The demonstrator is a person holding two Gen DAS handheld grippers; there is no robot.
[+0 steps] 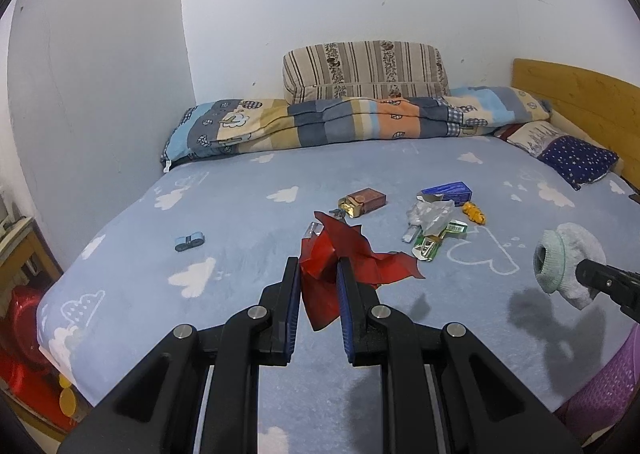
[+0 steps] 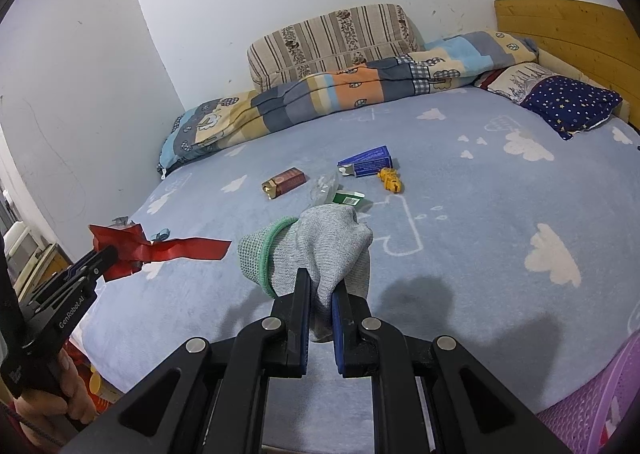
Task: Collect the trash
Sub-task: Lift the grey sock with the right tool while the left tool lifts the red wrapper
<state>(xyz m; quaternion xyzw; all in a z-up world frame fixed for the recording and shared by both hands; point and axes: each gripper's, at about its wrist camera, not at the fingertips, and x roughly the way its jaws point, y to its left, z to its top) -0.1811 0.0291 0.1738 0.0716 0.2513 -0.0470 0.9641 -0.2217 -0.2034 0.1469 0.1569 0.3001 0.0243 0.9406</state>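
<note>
Left gripper (image 1: 319, 278) sits low centre of its frame, fingers clamped on a crumpled red wrapper (image 1: 344, 258) lifted off the bed (image 1: 224, 222). Right gripper (image 2: 321, 294), also bottom centre, pinches a grey sock (image 2: 320, 250) with a green cuff. Open blue sheet spreads ahead; more trash clusters mid-frame: a brown cigarette pack (image 1: 364, 201), a blue box (image 1: 450, 190). A purple basket (image 2: 604, 410) shows at lower right, contents unclear.

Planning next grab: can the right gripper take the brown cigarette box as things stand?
Probably not yet: the right gripper is shut on a grey knit sock. The brown cigarette box lies uncovered on the blue bedsheet.
</note>
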